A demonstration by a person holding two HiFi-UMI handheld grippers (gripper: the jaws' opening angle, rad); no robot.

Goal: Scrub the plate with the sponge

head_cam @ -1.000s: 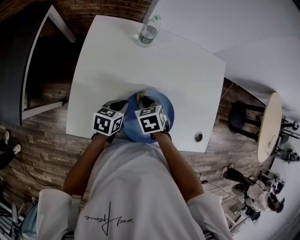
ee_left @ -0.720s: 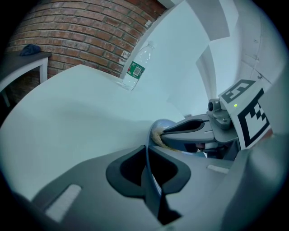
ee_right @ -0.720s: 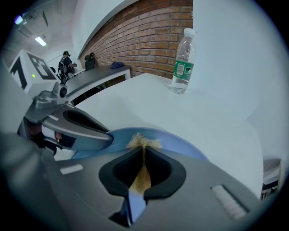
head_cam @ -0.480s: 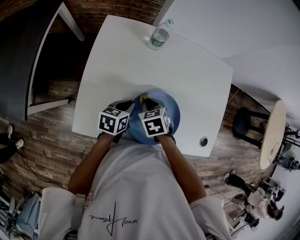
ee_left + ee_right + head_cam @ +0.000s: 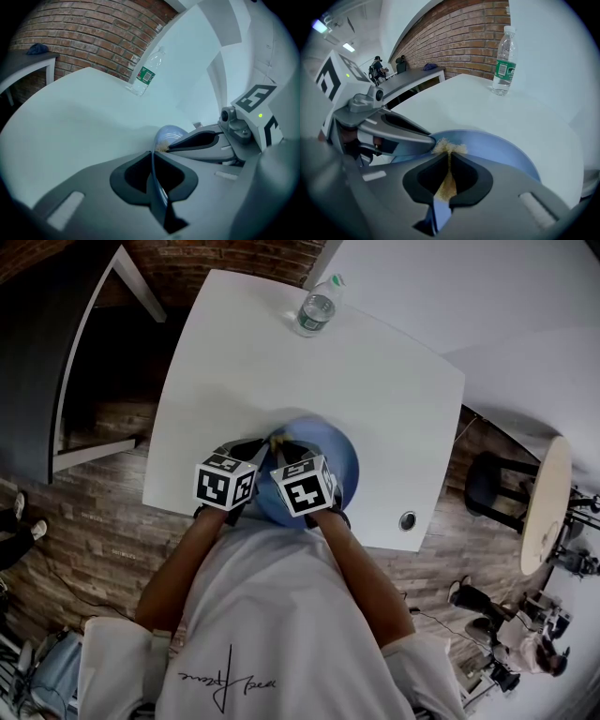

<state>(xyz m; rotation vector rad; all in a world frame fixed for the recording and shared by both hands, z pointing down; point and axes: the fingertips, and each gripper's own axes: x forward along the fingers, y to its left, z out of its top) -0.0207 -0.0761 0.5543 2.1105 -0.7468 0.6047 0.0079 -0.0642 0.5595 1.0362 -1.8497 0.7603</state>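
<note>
While left gripper (image 5: 152, 161) clamps rim of plate (image 5: 501, 146) edge-on, right gripper (image 5: 449, 164) is clenched on sponge (image 5: 449, 148), tuft touching plate face. Plate at near edge of table (image 5: 281, 362). Unscrubbed face lies ahead-right of sponge; left gripper just beside, leftward

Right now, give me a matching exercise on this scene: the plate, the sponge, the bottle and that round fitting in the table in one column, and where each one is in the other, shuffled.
Things
1. plate
2. sponge
3. water bottle
4. round fitting

Places
A. standing upright near the far edge of the table
B. pinched between the jaws of the right gripper
C. set into the table top near the person's edge, to the right of the plate
D. rim clamped between the jaws of the left gripper

Pairs: 1-D, 2-B, 3-A, 4-C
</note>
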